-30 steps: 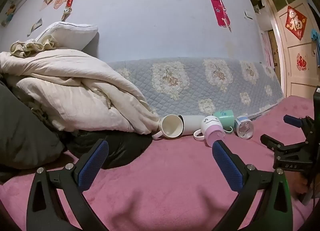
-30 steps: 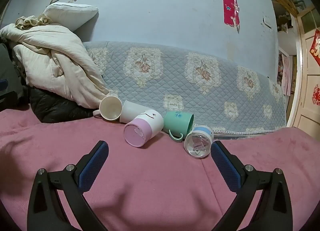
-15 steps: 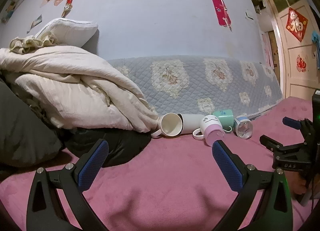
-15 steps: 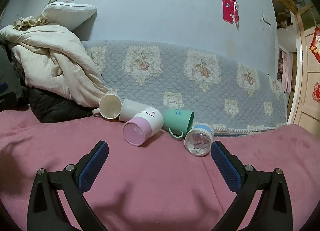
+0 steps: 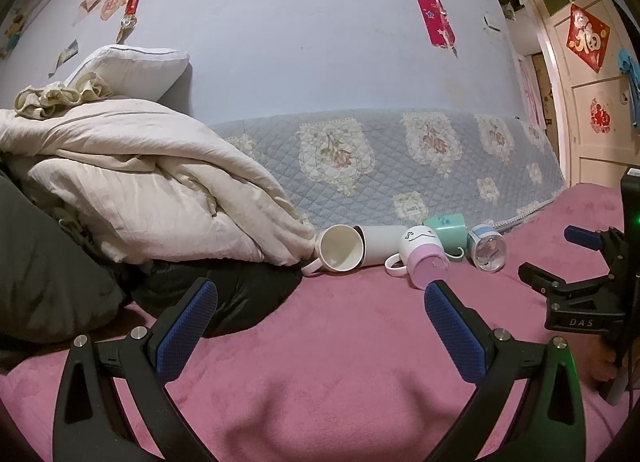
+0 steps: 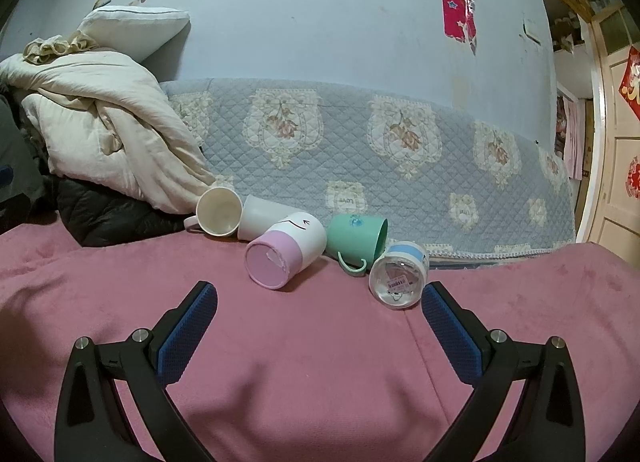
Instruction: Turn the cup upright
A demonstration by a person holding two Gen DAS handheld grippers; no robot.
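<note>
On the bed [image 6: 320,342], cups are tipped sideways; pink cup [image 6: 286,254] is centred ahead of the wide-open, empty right claw [image 6: 319,304].

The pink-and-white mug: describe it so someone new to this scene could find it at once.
Start at the quilted blue cover along the wall; a row of tipped cups lies at its foot on the pink blanket. The pink-and-white mug is third from the left, between a plain white cup and a green mug. Only it has a pink base facing the camera and a drawn face.
</note>
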